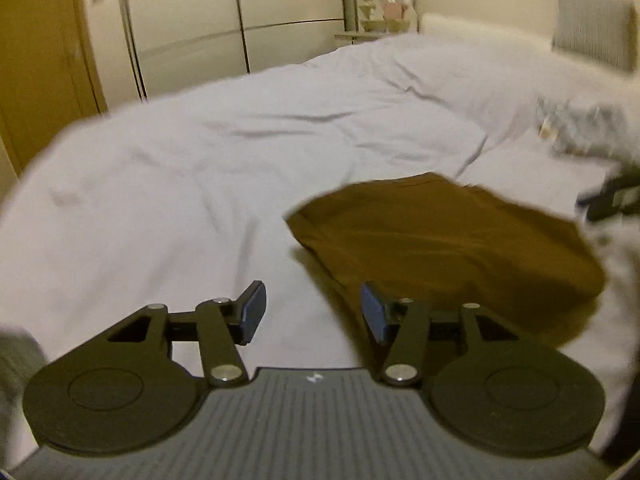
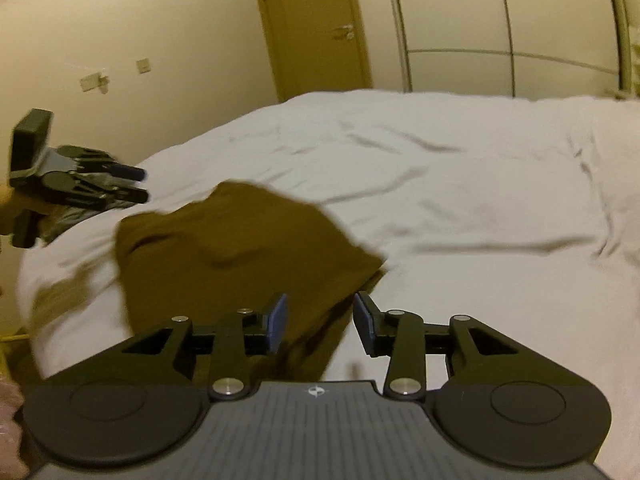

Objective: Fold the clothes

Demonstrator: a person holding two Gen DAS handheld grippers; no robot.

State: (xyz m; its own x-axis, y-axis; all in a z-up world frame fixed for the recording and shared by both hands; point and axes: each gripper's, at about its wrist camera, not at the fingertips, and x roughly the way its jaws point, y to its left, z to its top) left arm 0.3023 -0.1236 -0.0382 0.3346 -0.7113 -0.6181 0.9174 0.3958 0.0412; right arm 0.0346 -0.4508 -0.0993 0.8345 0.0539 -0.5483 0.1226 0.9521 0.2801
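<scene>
White bedding (image 1: pixel 208 168) covers a bed that fills most of both views, its surface creased in long shallow folds. Behind it stand pale wardrobe doors (image 1: pixel 188 12) and a wooden door (image 2: pixel 316 28), and a small shelf of blurred items (image 1: pixel 380 8) sits near the head of the bed. A brown garment (image 1: pixel 444 252) lies on the bedding in a rough folded bundle, with one edge trailing toward the near side of the bed.

The left gripper (image 1: pixel 313 312) hangs above the sheet just beside the garment's near corner, its blue-padded fingers (image 1: pixel 254 306) spread apart with nothing between them. The right gripper (image 2: pixel 320 322) hovers over the garment's trailing edge, also spread wide and empty; brown cloth shows through the gap between its fingers, though blur makes it hard to say whether the pads brush it. In the right wrist view the left gripper appears at the far left, off the bed's edge. A grey patterned item (image 1: pixel 576 128), possibly more clothing, lies blurred on the bedding beyond the garment.
</scene>
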